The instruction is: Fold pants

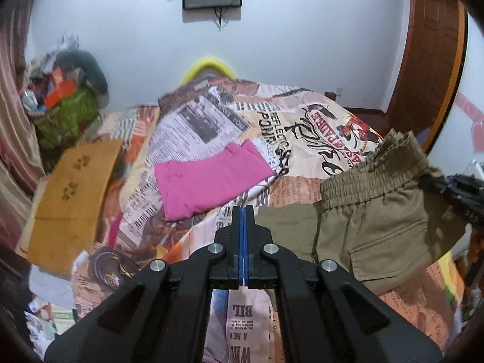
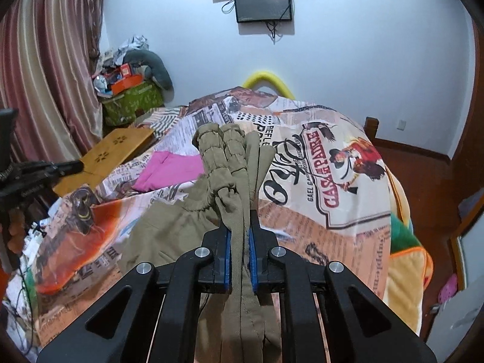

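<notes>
The olive pants (image 2: pixel 239 163) hang bunched between the pads of the right gripper (image 2: pixel 240 227), which is closed tight on the waistband, above the printed bedspread (image 2: pixel 332 181). The left gripper (image 1: pixel 243 214) has its jaws pressed fully together with nothing visible between them, the pants to its right. Only the left wrist view shows the cargo pocket (image 1: pixel 390 251) and the whole folded pink garment (image 1: pixel 208 178).

A bedroom in a home: a bed under a newspaper-print patchwork cover (image 1: pixel 302 127) fills the middle of the frame. Striped pink curtains (image 2: pixel 45 60) hang at the left, a dark wall-mounted screen (image 2: pixel 263 3) sits top centre, and a cluttered green fabric storage box (image 2: pixel 133 103) stands beside the curtains.
</notes>
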### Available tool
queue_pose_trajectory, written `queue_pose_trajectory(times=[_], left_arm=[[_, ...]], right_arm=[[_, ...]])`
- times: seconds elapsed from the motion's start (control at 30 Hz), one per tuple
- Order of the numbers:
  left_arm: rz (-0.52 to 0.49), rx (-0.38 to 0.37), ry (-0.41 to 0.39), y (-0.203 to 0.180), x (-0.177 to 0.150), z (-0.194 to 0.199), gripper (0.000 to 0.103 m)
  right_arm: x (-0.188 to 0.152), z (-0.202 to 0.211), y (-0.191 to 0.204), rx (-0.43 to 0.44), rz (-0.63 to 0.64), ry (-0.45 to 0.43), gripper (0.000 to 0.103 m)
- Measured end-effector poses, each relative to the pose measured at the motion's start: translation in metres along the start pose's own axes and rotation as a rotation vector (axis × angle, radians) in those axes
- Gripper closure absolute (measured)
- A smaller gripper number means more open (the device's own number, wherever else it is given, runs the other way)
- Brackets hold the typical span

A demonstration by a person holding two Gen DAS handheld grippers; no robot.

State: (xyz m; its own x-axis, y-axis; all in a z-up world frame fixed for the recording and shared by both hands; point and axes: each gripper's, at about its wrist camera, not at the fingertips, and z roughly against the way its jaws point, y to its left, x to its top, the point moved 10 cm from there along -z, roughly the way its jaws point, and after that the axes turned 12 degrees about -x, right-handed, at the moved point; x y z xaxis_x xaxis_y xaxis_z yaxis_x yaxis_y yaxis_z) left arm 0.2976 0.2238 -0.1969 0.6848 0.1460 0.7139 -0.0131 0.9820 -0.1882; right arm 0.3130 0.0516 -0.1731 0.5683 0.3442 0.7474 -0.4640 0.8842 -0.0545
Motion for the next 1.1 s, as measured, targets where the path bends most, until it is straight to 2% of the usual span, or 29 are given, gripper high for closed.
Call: queue_pose_trajectory(times=[0.07, 0.1, 0.17, 0.23, 0.3, 0.5, 0.63, 0.77, 0.87, 0.93, 0.97, 1.1], left_arm=[[0.052, -0.026, 0.024, 0.01, -0.006, -0.009, 0.102], [0.069, -0.036, 0.032, 0.011, -0.01, -0.012, 0.098], [0.104, -0.06, 0.071, 0.015, -0.023, -0.028, 0.083], [0.12, -0.064, 0.102, 0.014, -0.034, -0.043, 0.057], [0.127, -0.069, 0.129, 0.011, -0.044, -0.057, 0.052], [0.179, -0.162, 0.27, -0.008, -0.074, -0.107, 0.052], [0.21, -0.132, 0.347, -0.007, -0.094, -0.136, 0.052], [0.241, -0.16, 0.374, -0.01, -0.106, -0.153, 0.052], [0.246, -0.199, 0.333, -0.013, -0.101, -0.155, 0.065], [0.269, -0.217, 0.322, -0.013, -0.1, -0.157, 0.083], [0.27, -0.211, 0.316, -0.012, -0.1, -0.158, 0.088], [0.248, -0.18, 0.293, -0.013, -0.095, -0.154, 0.097]], right_arm=[[-0.006, -0.013, -0.003, -0.012, -0.004, 0.03, 0.095], [-0.01, -0.016, -0.007, -0.017, -0.007, 0.039, 0.095], [-0.021, -0.024, -0.018, -0.036, -0.025, 0.065, 0.095], [-0.029, -0.027, -0.028, -0.039, -0.048, 0.086, 0.095], [-0.039, -0.032, -0.036, -0.045, -0.054, 0.11, 0.095], [-0.061, -0.047, -0.047, -0.04, -0.067, 0.155, 0.095], [-0.072, -0.054, -0.052, -0.022, -0.084, 0.168, 0.095], [-0.08, -0.058, -0.054, -0.004, -0.091, 0.175, 0.095], [-0.083, -0.062, -0.058, 0.001, -0.106, 0.181, 0.095], [-0.085, -0.064, -0.059, 0.003, -0.116, 0.182, 0.095], [-0.086, -0.065, -0.06, 0.005, -0.124, 0.183, 0.095], [-0.089, -0.065, -0.061, 0.003, -0.135, 0.183, 0.095]])
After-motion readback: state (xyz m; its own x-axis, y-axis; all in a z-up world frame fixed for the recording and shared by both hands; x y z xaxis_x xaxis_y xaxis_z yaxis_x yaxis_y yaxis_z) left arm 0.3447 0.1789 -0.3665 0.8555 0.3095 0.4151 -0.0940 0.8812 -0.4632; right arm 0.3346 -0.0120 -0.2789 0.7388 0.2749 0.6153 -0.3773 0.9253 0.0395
